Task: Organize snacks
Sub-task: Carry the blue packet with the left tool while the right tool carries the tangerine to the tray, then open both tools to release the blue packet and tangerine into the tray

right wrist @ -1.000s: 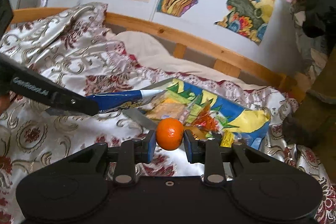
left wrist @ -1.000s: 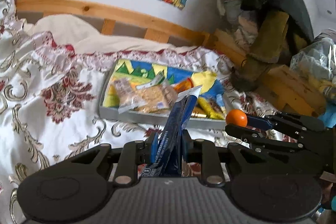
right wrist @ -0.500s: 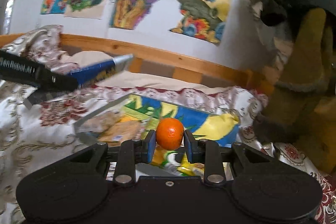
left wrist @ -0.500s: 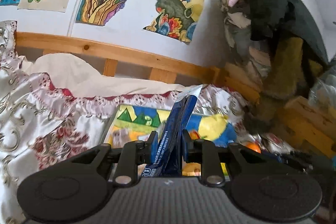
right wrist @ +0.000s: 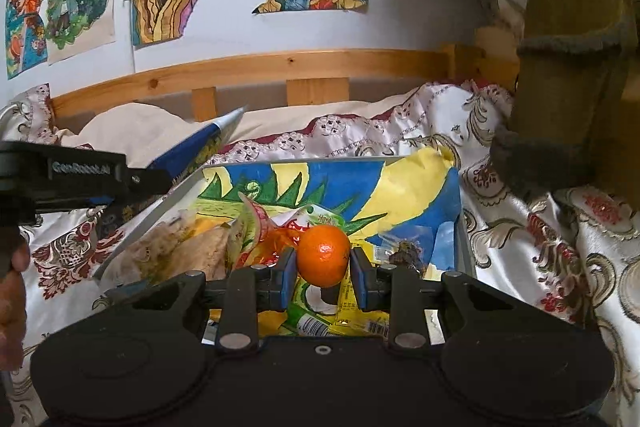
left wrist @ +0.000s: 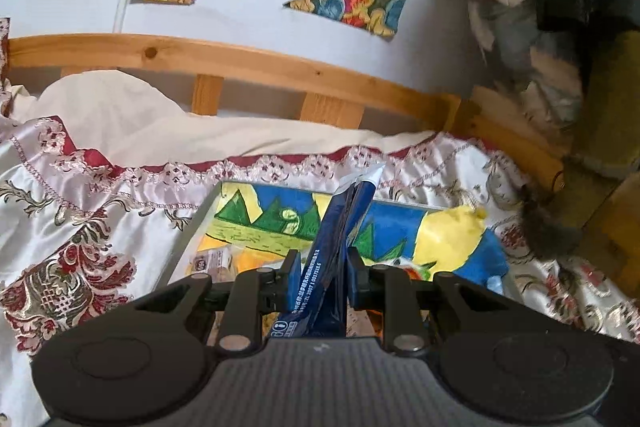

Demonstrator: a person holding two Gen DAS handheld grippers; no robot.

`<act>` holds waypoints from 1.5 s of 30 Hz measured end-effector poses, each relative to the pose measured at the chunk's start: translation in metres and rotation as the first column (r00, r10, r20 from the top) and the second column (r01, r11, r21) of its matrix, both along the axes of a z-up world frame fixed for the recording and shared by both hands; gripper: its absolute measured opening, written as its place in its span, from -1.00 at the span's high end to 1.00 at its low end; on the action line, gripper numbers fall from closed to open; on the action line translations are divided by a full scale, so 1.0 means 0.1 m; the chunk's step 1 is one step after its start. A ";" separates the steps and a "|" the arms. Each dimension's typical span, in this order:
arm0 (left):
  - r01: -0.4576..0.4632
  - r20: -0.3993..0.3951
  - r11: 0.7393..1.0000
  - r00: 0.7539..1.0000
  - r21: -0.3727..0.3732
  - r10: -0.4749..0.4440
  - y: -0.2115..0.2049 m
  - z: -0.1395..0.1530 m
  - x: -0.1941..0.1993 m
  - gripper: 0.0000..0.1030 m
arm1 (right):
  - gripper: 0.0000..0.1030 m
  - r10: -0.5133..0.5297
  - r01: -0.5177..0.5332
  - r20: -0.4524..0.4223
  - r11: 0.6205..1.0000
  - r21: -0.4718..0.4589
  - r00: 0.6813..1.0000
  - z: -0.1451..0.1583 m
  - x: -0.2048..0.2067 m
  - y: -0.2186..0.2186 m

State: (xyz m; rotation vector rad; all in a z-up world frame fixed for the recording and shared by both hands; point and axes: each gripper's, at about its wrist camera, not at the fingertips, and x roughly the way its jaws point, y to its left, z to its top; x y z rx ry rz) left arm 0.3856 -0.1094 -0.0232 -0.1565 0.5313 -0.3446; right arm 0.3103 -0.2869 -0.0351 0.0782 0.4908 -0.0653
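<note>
- The left gripper pinches a flat blue snack packet that stands on edge between its pads, its silver sealed tip pointing up and away.
- From the right wrist view, the same left gripper reaches in from the left edge, with the packet sticking out past the tray's near-left rim; white lettering on its arm reads roughly "GenRobot.AI".
- Small white print runs along the packet's lower side, too small to read.
- Ahead of and below the left gripper lies the grey tray, lined with a painted sheet of green hills, blue and yellow; its left rim sits just left of the fingers.
- A clear-wrapped snack with a small label lies inside that rim; the label is unreadable.
- Left of the tray is open patterned bedspread; beyond it, a cream pillow and a wooden bed rail.
- The right gripper is clamped on an orange mandarin, held over the middle of the tray.
- Under the mandarin, crumpled wrappers fill the tray's near half; the far half is bare.
- Right of the right gripper, the tray's right rim borders bedspread, then a hanging olive garment close by.
</note>
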 end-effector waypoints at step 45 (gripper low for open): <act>0.021 -0.137 1.000 0.990 0.012 -0.019 -0.22 -0.18 0.16 -0.01 | 0.13 -0.079 0.084 -0.041 0.985 0.151 0.996 -0.16 0.23 -0.17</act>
